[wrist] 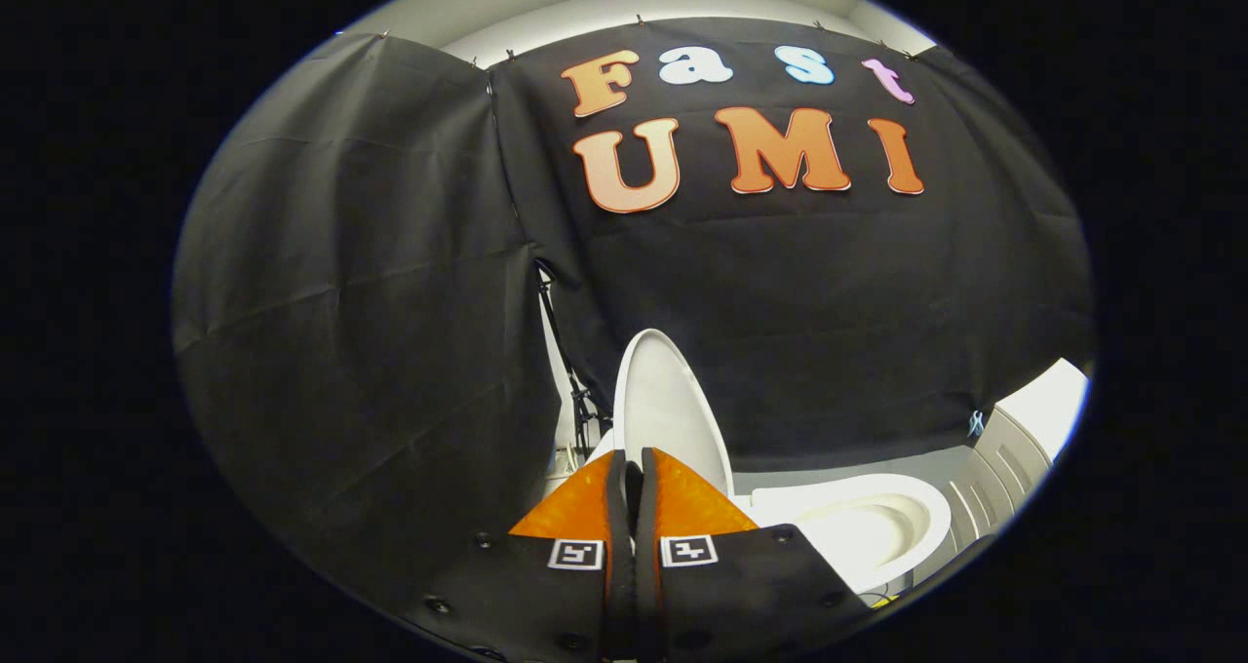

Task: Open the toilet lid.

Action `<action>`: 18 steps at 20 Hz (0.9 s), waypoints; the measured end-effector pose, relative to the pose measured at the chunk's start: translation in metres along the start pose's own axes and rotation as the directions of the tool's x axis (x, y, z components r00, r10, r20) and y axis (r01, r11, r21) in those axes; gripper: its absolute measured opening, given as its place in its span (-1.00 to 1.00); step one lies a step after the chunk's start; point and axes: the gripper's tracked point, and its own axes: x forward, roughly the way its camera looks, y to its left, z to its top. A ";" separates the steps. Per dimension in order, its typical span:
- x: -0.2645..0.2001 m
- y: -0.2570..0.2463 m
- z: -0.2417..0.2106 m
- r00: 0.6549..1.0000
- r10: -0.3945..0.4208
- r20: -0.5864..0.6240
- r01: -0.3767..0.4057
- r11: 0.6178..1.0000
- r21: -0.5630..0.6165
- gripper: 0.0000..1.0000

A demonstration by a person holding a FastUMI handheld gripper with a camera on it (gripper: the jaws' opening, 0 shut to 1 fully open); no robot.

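Note:
The white toilet lid stands raised, nearly upright, just beyond my fingertips and leaning toward the black cloth wall. To the right of the fingers lies the white toilet seat and bowl, uncovered, its inside showing. My gripper is shut, the two fingers pressed together with nothing between them. The fingertips sit in front of the lid's lower part; I cannot tell if they touch it.
Black cloth walls close the space behind and to the left. A gap in the cloth left of the lid shows a white wall with dark cables. A white ribbed cabinet or panel stands to the right of the bowl.

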 end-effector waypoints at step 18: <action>-0.034 -0.063 0.090 0.986 -0.069 0.150 0.074 0.997 -0.034 0.58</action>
